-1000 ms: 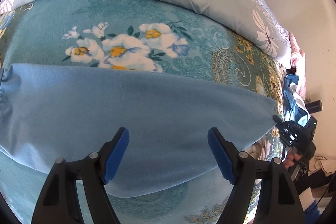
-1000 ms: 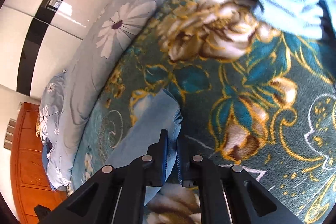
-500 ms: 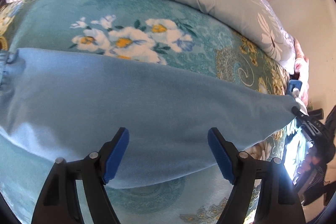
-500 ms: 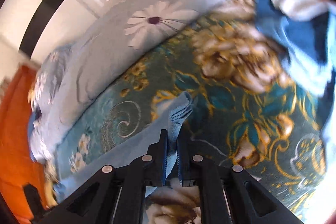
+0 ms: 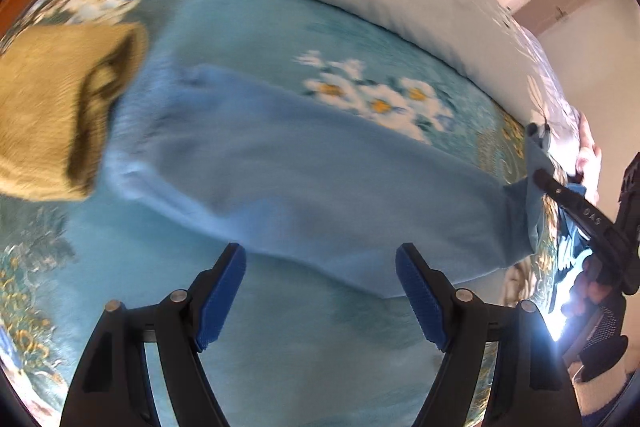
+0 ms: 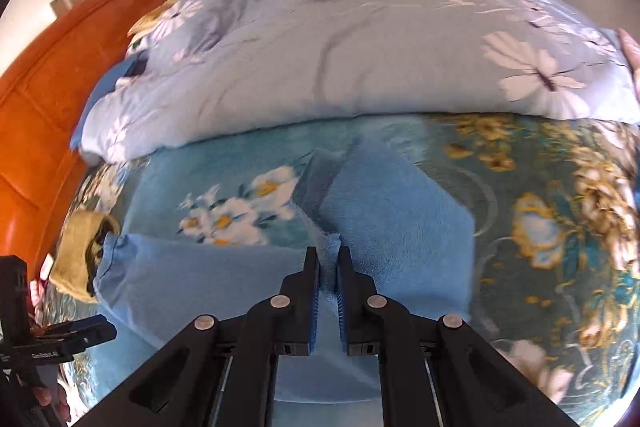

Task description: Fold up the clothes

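The garment [image 6: 400, 211] is plain light blue; the bedspread [image 6: 560, 195] is teal with white and golden flowers.

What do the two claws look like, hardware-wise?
Both match: the left claw and right claw have black angular plastic arms, silver pivot screws and ribbed blue pads. Small white lettering runs along the outer side of a finger. No cables or sleeves visible.

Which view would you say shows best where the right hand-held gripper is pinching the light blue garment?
The right wrist view: the right hand-held gripper is shut on a bunched fold of the light blue garment, seen close and centred. The left wrist view shows that gripper only small at the far right edge, holding the garment's end.
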`<state>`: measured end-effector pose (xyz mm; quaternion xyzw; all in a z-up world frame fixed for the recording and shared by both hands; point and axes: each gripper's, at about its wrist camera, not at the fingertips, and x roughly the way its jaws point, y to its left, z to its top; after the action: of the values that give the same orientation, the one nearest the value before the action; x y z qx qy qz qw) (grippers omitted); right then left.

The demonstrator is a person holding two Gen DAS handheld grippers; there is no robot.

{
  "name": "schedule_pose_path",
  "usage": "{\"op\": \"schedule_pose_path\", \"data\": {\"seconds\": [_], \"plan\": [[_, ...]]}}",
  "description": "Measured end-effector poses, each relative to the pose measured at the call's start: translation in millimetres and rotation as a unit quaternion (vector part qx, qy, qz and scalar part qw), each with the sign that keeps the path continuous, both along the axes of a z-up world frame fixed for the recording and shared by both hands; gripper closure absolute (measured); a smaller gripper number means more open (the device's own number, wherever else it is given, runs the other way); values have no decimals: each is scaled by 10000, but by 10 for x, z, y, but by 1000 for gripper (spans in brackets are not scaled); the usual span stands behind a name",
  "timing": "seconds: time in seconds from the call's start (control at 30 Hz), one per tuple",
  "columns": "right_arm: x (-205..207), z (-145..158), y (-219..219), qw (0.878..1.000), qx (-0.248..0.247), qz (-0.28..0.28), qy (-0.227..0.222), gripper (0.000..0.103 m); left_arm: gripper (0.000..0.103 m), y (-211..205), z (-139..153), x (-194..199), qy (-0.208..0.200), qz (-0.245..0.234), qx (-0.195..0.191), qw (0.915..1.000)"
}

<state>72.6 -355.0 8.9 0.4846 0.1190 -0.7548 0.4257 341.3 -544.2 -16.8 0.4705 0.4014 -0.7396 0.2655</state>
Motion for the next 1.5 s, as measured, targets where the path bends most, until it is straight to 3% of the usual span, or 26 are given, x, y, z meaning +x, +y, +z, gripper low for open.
{"op": "schedule_pose_path", "data": {"seconds": [0.27, 0.6, 0.7, 0.77, 0.9, 1.03, 1.17, 1.27, 1.5], "plan": [[740, -302, -746, 9967, 291, 748, -116, 95, 24, -215, -138, 567, -7, 474, 184, 9987], [1274, -729, -996, 9902, 789, 1142, -136, 91, 24, -423, -292, 672, 99, 637, 383, 9972], [1313, -763, -966, 9911, 730, 1072, -297, 88, 24, -467, -311, 650, 100, 569, 363, 9977], [1340, -747, -942, 9916, 553, 1075, -468, 76, 24, -508, -331, 632, 119, 551, 378, 9977], [1404, -616, -869, 9910, 137, 1151, -668, 65, 24, -605, -402, 620, 262, 631, 554, 9961], [1301, -449, -644, 9960, -32, 760, -474, 60, 24, -726, -518, 689, 658, 1017, 995, 9876], [1029, -553, -423, 9980, 216, 243, -534, 60, 24, -792, -605, 729, 875, 1324, 1260, 9792], [964, -655, -501, 9936, 143, 613, -943, 60, 24, -813, -653, 705, 915, 1361, 1382, 9767], [1076, -867, -827, 9790, 436, 1742, -966, 59, 24, -854, -658, 668, 830, 1142, 1352, 9807]]}}
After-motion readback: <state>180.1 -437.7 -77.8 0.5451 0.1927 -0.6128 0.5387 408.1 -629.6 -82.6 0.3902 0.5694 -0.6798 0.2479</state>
